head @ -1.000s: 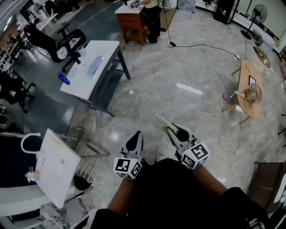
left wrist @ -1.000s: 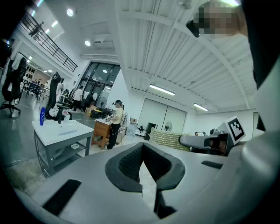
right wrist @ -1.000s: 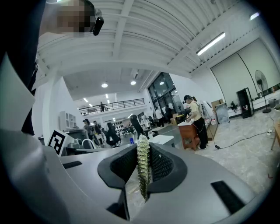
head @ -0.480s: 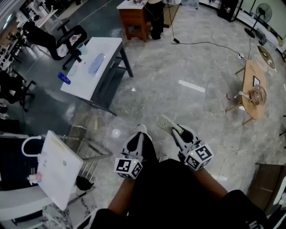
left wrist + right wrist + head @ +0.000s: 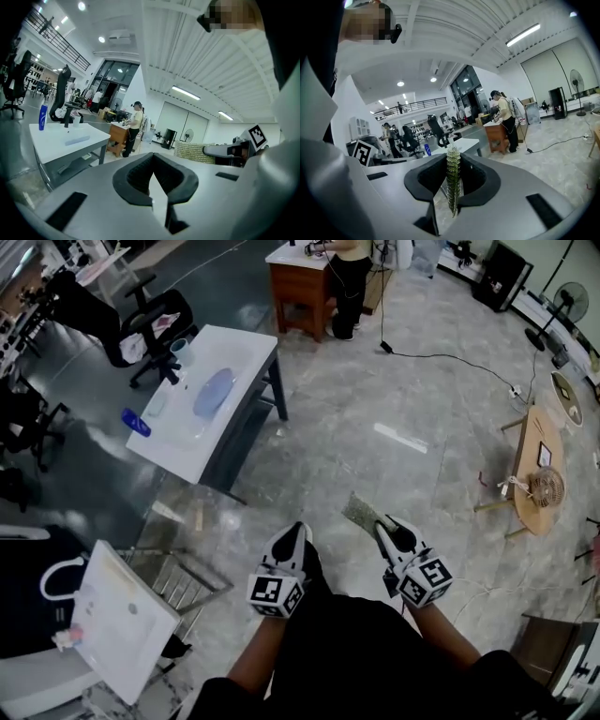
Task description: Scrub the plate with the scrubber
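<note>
L gripper closed, empty; R gripper clamps scrubber; open floor btw them and table edge w/ plate

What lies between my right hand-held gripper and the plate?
Head view: bare marble floor and the white table's near edge separate the right hand-held gripper, shut on the scrubber, from the plate.

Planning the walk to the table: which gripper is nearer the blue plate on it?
Left. In the head view the left gripper is below and right of the plate; the right gripper, gripping the scrubber, is even farther right.
</note>
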### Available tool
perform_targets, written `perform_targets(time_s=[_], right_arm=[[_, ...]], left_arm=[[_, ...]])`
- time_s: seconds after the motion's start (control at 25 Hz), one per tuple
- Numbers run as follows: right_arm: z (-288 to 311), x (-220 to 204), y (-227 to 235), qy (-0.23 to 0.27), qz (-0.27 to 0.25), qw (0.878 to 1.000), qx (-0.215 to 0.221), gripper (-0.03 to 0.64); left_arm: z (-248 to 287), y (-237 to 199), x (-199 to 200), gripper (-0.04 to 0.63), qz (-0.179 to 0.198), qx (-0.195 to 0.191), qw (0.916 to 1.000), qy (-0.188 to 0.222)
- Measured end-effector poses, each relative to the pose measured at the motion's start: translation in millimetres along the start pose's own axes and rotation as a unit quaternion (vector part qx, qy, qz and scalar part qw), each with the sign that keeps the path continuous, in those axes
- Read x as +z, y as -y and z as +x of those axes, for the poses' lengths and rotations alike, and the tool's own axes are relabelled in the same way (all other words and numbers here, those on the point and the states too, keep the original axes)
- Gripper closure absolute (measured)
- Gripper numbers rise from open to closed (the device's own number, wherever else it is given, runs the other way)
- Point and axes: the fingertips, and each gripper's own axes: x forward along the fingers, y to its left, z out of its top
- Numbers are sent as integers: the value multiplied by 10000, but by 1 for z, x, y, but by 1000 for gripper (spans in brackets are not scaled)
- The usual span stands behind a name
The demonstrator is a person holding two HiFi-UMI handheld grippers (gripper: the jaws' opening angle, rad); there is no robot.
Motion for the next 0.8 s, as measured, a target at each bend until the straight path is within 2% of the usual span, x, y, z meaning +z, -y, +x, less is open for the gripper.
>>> perform_targets(time_s=[0.2,0.4,0.6,0.8], right_arm=[[86,29,16,-51,-50,10000,63,551],[151,60,18,-75,-151,9998,141,552],[210,77,12,-241,-77,9994,228,552],[257,96,2,-171,-150,9993,304,551]], left_arm=[[43,-67,37,595,-2,159,9998,107],[70,-115,73,595,-69,256,9994,229],[87,-154,94,595,-164,413,9987,246],[95,-196,104,595,-246,478,9983,201]])
